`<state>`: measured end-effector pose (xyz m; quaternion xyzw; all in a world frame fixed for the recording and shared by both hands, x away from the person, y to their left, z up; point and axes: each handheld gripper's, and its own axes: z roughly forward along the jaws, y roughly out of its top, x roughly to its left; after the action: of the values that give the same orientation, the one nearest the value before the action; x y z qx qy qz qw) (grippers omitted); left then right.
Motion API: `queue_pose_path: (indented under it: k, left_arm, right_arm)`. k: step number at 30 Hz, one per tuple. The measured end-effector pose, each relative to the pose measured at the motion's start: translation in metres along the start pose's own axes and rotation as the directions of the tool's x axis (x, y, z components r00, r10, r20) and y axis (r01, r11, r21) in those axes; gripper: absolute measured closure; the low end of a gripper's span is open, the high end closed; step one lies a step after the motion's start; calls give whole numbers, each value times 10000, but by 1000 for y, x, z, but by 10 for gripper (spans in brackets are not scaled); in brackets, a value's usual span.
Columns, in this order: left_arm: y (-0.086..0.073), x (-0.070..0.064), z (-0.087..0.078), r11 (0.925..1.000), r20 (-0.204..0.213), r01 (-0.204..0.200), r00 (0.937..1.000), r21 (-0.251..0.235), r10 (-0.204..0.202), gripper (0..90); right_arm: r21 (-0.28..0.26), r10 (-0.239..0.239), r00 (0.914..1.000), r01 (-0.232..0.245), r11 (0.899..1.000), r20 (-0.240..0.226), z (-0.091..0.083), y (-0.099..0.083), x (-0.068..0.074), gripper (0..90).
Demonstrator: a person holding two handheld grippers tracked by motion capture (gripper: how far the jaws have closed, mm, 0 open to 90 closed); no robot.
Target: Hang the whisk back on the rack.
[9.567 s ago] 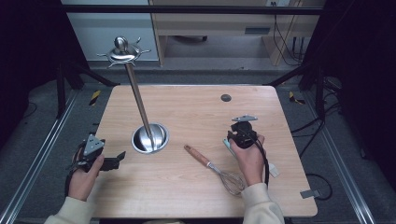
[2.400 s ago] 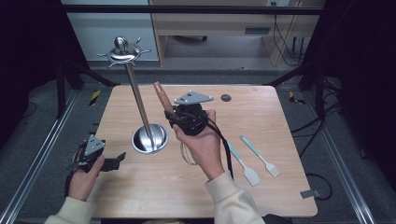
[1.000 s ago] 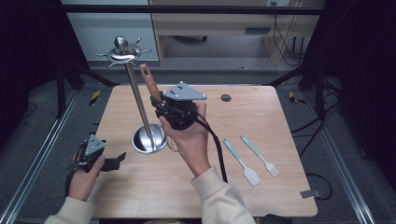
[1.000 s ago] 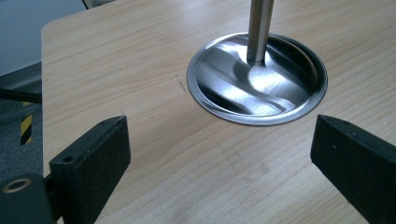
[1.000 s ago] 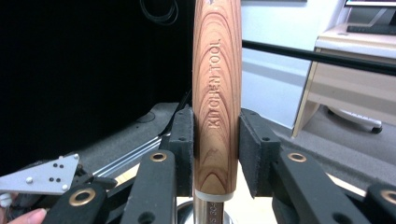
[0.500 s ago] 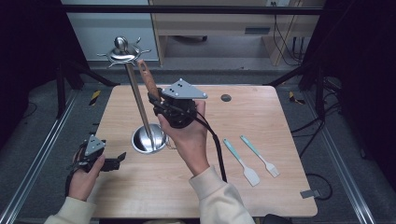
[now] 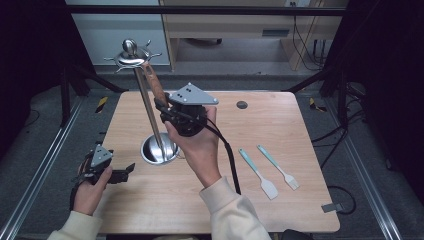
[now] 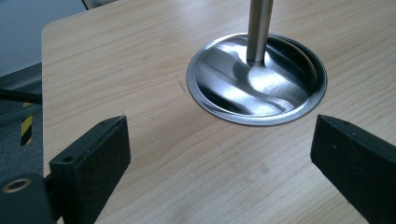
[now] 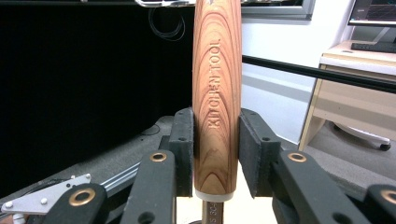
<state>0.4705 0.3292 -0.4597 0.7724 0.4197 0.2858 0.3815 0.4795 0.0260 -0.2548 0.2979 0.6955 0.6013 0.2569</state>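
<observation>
A whisk with a wooden handle [image 7: 152, 85] stands nearly upright, and my right gripper [image 7: 165, 107] is shut on it. The handle [image 9: 217, 93], marked KITCHEN TOOL, is clamped between the jaws of the right gripper [image 9: 215, 149]. Its tip reaches the hooked crown [image 7: 131, 55] of a tall steel stand [image 7: 148, 112]. The hand hides the whisk's wire end. My left gripper [image 7: 125, 174] rests open at the table's front left, nothing in it. In the left gripper view, the left gripper [image 8: 224, 158] faces the stand's round base [image 8: 257, 79].
A teal-handled spatula [image 7: 257, 172] and a teal-handled brush [image 7: 277, 166] lie side by side on the right of the wooden table [image 7: 280, 115]. A small dark disc [image 7: 242, 105] sits near the far edge. Black frame rails border the table.
My right gripper has carried the whisk up and to the left, from beside the pole to the stand's hooked top. The left gripper has stayed put.
</observation>
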Motion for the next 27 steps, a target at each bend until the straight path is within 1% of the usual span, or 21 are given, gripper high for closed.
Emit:
queue_pose_path:
  k: [10, 27]
  left_arm:
    - [0, 0, 0, 10000, 3, 13, 10000, 7, -13, 46]
    - [0, 0, 0, 10000, 14, -2, 10000, -9, 2, 46]
  right_arm:
    - [-20, -24, 10000, 24, 10000, -46, 1, 1, 1, 687]
    - [142, -36, 10000, 37, 9999, -61, 8, 0, 4, 687]
